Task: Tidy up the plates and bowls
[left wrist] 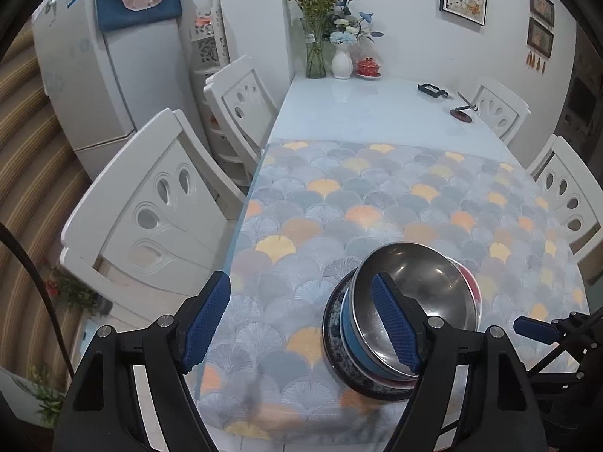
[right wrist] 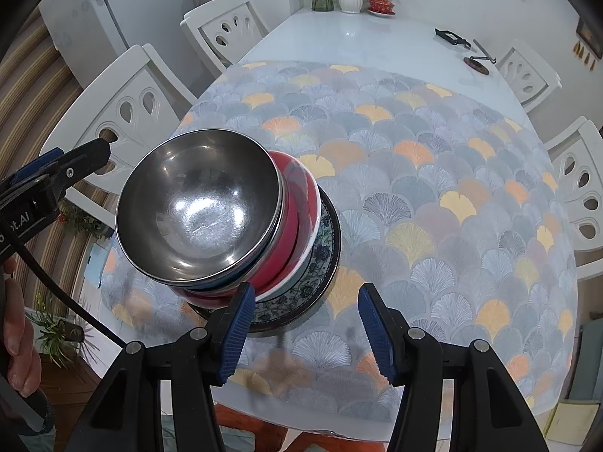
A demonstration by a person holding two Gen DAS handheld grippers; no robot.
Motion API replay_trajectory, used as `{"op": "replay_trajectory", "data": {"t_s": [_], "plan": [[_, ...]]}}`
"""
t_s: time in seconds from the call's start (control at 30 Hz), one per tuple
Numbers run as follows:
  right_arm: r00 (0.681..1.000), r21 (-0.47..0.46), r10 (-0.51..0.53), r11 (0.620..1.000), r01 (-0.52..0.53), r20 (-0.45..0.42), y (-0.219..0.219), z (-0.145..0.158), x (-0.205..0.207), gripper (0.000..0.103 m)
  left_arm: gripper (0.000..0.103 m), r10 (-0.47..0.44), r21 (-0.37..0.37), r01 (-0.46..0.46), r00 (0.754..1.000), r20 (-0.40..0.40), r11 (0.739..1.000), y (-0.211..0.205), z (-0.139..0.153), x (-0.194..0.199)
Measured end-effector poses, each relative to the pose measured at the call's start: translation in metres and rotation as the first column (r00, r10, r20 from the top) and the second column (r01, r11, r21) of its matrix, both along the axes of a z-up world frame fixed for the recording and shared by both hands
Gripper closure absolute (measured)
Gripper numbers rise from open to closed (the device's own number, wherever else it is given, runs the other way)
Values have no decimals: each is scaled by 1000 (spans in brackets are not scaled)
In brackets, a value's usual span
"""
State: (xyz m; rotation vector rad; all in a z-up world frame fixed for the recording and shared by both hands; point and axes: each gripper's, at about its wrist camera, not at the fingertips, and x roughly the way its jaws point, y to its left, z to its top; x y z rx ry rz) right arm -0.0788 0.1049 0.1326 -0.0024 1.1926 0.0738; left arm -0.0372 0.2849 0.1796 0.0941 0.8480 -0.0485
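I am spreading my left gripper [left wrist: 301, 324] clear of the shiny steel bowl [right wrist: 199, 207], topping the tilted stack on the patterned dark-rimmed plate [right wrist: 320, 263]; my empty right gripper [right wrist: 303, 329] is gaping beside it. Withdrawing gently should avoid nudging it.

left tongs [left wrist: 301, 324] | right tongs [right wrist: 301, 333] | black frames | ribbed blue pads | silver screws | black cable

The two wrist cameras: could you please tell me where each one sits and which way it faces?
Left wrist: on the left gripper, angled down the table past the bowl stack; its open fingers show, with the right gripper at the right edge.
Right wrist: on the right gripper, steeply above the stack; its open fingers, the left gripper and a hand show.
Shared: steel bowl, patterned plate, tablecloth, vases.
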Motion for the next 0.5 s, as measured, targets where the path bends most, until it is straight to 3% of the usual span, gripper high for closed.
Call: {"op": "replay_trajectory", "data": {"t_s": [0.5], "plan": [[1000, -3, 3, 1000, -3, -4, 0, 0, 1, 48, 27, 20, -34, -19, 999, 27, 999, 4, 9, 1]]}}
